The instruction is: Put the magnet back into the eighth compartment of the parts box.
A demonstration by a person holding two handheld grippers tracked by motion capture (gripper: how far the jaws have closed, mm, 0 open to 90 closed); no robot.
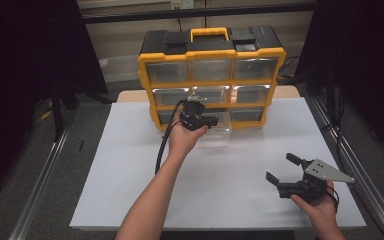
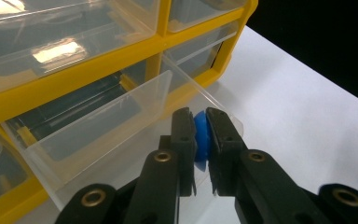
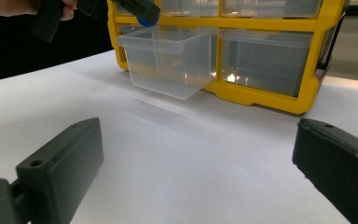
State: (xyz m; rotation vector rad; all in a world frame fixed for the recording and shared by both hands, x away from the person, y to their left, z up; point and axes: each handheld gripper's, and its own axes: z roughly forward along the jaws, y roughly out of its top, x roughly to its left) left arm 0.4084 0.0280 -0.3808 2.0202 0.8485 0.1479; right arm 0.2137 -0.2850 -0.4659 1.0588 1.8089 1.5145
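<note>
Looks like the drop-off step: the left gripper (image 2: 200, 140) has its jaws pinched tight on a small blue piece (image 2: 200, 137) and hangs over the pulled-out clear drawer (image 2: 98, 126) of the yellow organizer (image 1: 211, 55), so the drawer sits right below and ahead of the jaws. Next move is probably just easing the jaws apart so the piece falls inside the walls rather than onto the front lip. Left forearm is stretched forward with the hand tipped down, while the right gripper (image 1: 285, 172) rests wide open and empty, well back from the drawer on the white table (image 1: 130, 190).
</note>
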